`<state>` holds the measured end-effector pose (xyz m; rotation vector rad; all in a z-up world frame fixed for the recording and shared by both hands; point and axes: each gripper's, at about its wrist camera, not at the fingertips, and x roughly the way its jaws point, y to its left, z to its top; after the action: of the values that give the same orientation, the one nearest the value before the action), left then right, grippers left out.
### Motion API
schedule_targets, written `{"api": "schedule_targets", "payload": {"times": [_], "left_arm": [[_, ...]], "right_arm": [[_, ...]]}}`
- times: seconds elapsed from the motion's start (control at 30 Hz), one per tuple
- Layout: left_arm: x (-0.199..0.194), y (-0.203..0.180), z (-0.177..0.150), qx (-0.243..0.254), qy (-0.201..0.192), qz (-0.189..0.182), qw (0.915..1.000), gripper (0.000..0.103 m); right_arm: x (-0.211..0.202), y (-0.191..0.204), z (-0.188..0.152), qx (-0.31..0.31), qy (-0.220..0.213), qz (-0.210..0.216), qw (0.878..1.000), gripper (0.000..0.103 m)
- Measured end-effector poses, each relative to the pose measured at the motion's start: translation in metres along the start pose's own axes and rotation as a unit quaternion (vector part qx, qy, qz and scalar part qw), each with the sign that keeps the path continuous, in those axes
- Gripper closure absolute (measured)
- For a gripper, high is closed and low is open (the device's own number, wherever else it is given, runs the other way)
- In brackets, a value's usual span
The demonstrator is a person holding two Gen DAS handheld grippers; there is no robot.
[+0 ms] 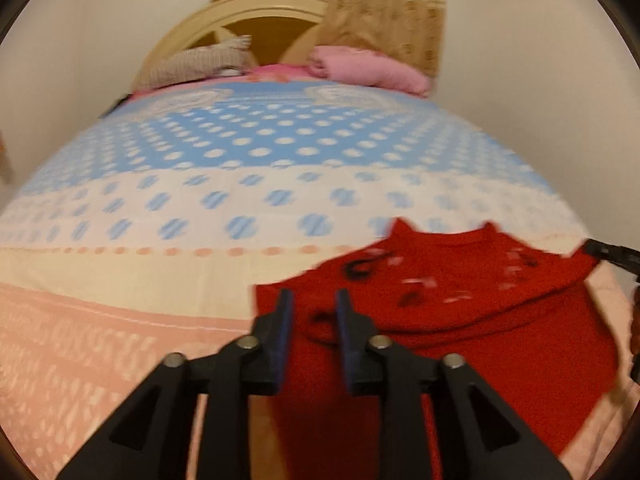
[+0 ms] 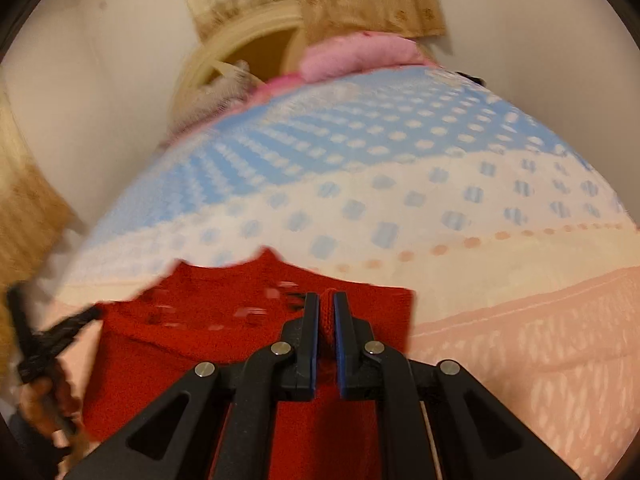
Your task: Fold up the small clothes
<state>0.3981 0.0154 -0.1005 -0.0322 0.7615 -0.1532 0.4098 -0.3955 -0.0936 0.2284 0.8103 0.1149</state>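
Knitwear first: your right hand-held gripper pinches a fold of the small red knitted sweater on the bed; your left hand-held gripper hovers parted, empty, ready for the opposite edge.

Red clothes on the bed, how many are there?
1: a red sweater lies on the near edge of the bed. The right gripper pinches its fabric; the left gripper is open. More could be hidden.

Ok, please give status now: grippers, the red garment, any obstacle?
Left gripper open, over red garment. Right gripper shut on its fold. Bedspread around it shows no obstacle.
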Motion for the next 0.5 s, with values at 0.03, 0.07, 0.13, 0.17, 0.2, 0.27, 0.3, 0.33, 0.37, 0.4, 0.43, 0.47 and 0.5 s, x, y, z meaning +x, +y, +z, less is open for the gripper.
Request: {"api": "schedule_targets", "payload": {"times": [0.03,0.07,0.13,0.17,0.2,0.27,0.3,0.33,0.37,0.4,0.43,0.47,0.5], "left_arm": [[-0.003,0.007,-0.003,-0.016,0.004,-0.01,0.9998,0.062],[-0.007,0.012,-0.006,-0.028,0.001,-0.018,0.9994,0.053],[-0.02,0.019,-0.015,-0.036,-0.009,-0.017,0.9992,0.041],[-0.026,0.02,-0.02,-0.03,-0.014,-0.012,0.9994,0.035],[-0.031,0.021,-0.024,-0.023,-0.017,-0.007,0.9996,0.032],[-0.035,0.02,-0.035,-0.007,-0.016,0.01,0.9998,0.029],[-0.034,0.019,-0.04,-0.004,-0.011,0.013,0.9998,0.029],[-0.031,0.019,-0.042,-0.004,-0.007,0.012,0.9999,0.029],[-0.029,0.019,-0.046,-0.009,0.001,0.013,0.9999,0.029],[-0.025,0.021,-0.048,-0.017,0.006,0.013,0.9998,0.029],[-0.024,0.021,-0.05,-0.023,0.007,0.009,0.9997,0.029],[-0.024,0.02,-0.052,-0.025,0.007,0.007,0.9996,0.029],[-0.025,0.02,-0.054,-0.026,0.007,0.008,0.9996,0.029]], "right_arm": [[0.005,-0.001,-0.001,0.0,0.003,-0.015,1.0,0.088],[0.005,-0.002,-0.003,0.004,0.0,-0.02,1.0,0.083],[-0.002,-0.003,-0.01,0.012,-0.006,-0.002,1.0,0.051],[-0.007,0.0,-0.016,0.009,-0.006,0.009,1.0,0.045],[-0.011,0.004,-0.02,0.002,-0.007,0.014,1.0,0.041],[-0.012,0.019,-0.031,-0.03,0.016,0.036,0.999,0.041],[-0.007,0.028,-0.034,-0.044,0.036,0.047,0.997,0.041],[0.001,0.037,-0.037,-0.059,0.061,0.055,0.995,0.041],[0.01,0.044,-0.04,-0.074,0.085,0.057,0.992,0.041],[0.022,0.053,-0.042,-0.091,0.109,0.053,0.988,0.041],[0.029,0.057,-0.043,-0.099,0.117,0.048,0.987,0.041],[0.04,0.062,-0.043,-0.107,0.128,0.041,0.985,0.041],[0.05,0.065,-0.04,-0.107,0.131,0.033,0.985,0.041]]}}
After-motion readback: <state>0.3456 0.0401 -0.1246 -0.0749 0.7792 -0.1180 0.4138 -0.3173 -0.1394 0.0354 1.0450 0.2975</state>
